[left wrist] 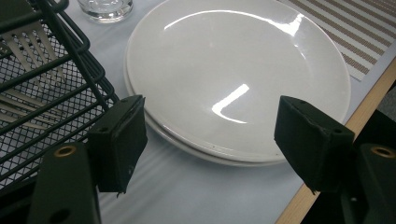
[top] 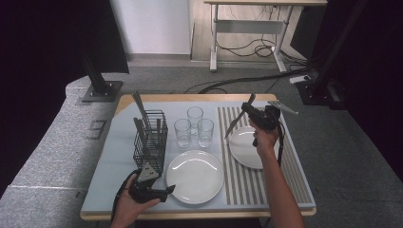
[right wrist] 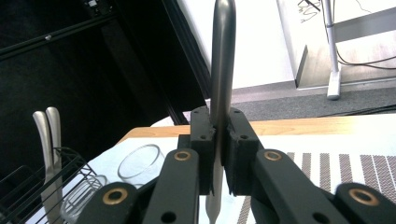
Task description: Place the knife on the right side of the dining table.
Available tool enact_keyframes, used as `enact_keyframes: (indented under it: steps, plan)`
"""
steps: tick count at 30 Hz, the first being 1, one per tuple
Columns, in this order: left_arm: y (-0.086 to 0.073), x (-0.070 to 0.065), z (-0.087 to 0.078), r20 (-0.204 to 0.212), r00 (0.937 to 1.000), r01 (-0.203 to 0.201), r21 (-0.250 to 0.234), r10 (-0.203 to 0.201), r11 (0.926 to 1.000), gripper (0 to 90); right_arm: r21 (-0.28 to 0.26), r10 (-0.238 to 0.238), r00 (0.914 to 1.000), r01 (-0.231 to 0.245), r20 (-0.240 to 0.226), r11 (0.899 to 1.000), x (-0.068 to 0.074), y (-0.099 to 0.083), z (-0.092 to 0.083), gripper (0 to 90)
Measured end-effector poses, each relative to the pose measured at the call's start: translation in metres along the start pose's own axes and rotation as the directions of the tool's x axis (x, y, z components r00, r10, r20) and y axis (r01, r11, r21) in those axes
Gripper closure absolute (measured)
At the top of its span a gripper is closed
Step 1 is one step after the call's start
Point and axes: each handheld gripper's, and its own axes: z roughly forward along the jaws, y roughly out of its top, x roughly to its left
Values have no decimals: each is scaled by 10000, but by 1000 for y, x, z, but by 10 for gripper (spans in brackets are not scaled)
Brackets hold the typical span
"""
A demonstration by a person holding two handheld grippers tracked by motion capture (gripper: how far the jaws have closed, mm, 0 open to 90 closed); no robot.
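No brand, label or writing can be read on anything here. The right gripper (top: 248,111) is held above the far right part of the counter (top: 247,213), and its black jaws are closed on a table knife (right wrist: 221,84) of smooth brushed steel; in the right gripper view the flat, rounded handle rises straight up between the two blocky pads while the blade end pokes out below them, and in the high view the knife slants down toward the striped placemat (top: 290,166). That placemat is woven, with beige and pale bands running from the near edge to the far edge, and it covers the right part of the counter; a glossy round white plate (top: 242,149) lies on it under the person's right hand. The left gripper (top: 164,192) rests at the near left corner with its jaws wide apart and nothing between them; in the left gripper view the matte black pads frame the rim of a stack of two white glazed plates (left wrist: 233,70) lying on the pale blue mat (top: 114,175). Just left of that stack stands a black wire-mesh cutlery basket (top: 151,140) holding steel forks (left wrist: 32,42) and other flatware upright. Three clear, straight-sided drinking glasses (top: 194,126) stand clustered toward the far edge, between the basket and the placemat. The counter's rim is light wood.
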Motion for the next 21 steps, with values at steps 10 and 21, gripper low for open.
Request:
enact_keyframes:
  steps: [10, 21]
  plan:
    - [0, 1, -1, -28, 10000, 3, 3, -3, 10000, 257, 45, -31, 9998, 30, 218, 10000, -6, 4, 9, 835]
    - [-1, 3, -2, -71, 10000, 20, -2, -20, 10000, 257, 13, 62, 9994, -63, 333, 10000, -14, 4, 21, 835]
